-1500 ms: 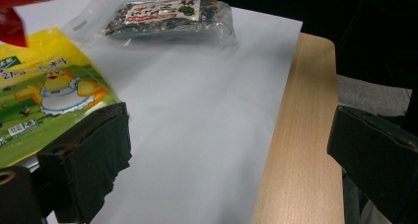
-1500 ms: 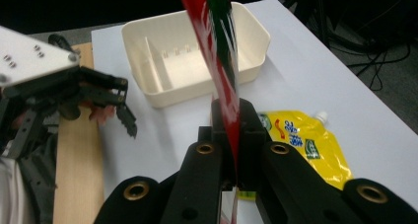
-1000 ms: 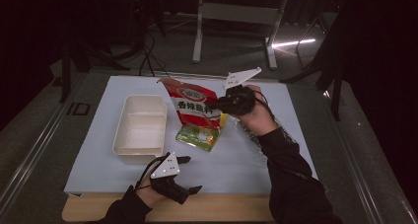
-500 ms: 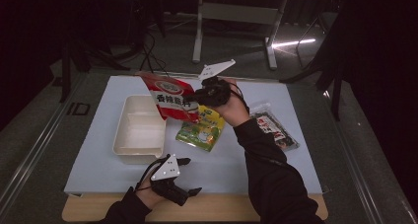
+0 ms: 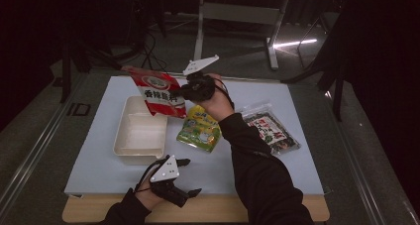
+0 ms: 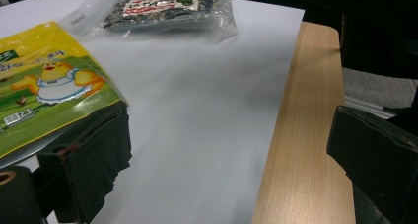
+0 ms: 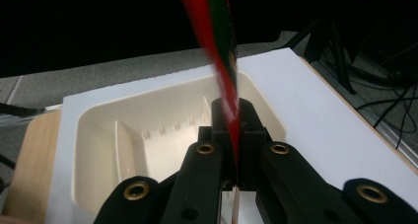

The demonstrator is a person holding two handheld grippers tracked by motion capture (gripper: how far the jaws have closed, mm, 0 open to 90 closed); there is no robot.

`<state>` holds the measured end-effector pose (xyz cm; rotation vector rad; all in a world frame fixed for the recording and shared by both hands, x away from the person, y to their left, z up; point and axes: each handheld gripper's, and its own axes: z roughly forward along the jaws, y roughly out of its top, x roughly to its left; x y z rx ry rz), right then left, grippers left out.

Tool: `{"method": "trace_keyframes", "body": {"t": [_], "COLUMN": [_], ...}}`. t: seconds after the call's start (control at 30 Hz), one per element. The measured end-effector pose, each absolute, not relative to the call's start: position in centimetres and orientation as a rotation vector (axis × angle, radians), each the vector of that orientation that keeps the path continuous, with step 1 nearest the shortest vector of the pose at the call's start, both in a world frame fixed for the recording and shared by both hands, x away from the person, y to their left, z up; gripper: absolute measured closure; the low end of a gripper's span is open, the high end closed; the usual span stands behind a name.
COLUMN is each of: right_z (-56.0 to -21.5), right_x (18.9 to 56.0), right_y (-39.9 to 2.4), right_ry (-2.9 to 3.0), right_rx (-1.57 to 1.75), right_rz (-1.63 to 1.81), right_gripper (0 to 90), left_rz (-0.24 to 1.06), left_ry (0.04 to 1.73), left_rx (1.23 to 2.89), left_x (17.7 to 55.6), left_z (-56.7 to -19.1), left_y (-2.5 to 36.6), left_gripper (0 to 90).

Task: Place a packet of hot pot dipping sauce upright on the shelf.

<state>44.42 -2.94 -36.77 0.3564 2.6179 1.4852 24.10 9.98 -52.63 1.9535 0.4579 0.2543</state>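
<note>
Dark floor and the legs of a stand surround a white worktop [image 5: 277, 93], on which a cream bin [image 5: 140, 134], a yellow-green snack bag [image 5: 200, 131] and a clear packet of dark seaweed [image 5: 270, 128] lie.

The right gripper [image 5: 181, 92] is shut on the red snack pouch [image 5: 156, 93], which hangs in the air above the bin's far end. In the right gripper view the fingers [image 7: 252, 123] pinch the pouch [image 7: 217, 41] edge-on, with the bin [image 7: 93, 120] open below.

The step in hand looks like lowering the pouch into the bin. To do it well, the right hand should bring the pouch over the middle of the bin, tilt it flatter so that its length runs along the bin, and let go only when its lower edge is inside the walls. A divider [image 7: 118, 150] stands inside the bin, so the pouch may need the wider compartment.

The left gripper [image 5: 181, 178] rests near the worktop's near edge, its fingers [image 6: 88, 169] spread wide with nothing between them; the yellow-green bag [image 6: 44, 86] lies just beyond one of them.

The pouch blurs in the right gripper view, so its print cannot be read there. The bin's near end is hidden behind the gripper body. Whether the pouch's lower corner touches the bin rim cannot be told.
</note>
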Motion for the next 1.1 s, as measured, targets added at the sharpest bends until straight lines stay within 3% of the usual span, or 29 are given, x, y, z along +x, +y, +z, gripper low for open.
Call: {"method": "trace_keyframes", "body": {"t": [1.1], "right_z": [-40.7], "right_x": [47.7], "right_y": [3.8], "right_ry": [2.547], "right_rx": [0.368], "right_rz": [1.499], "right_gripper": [90.0], "left_rz": [0.272], "left_ry": [0.461], "left_rx": [1.955], "left_x": [23.9], "left_z": [-52.8], "left_y": [10.7], "left_gripper": [4.1]}}
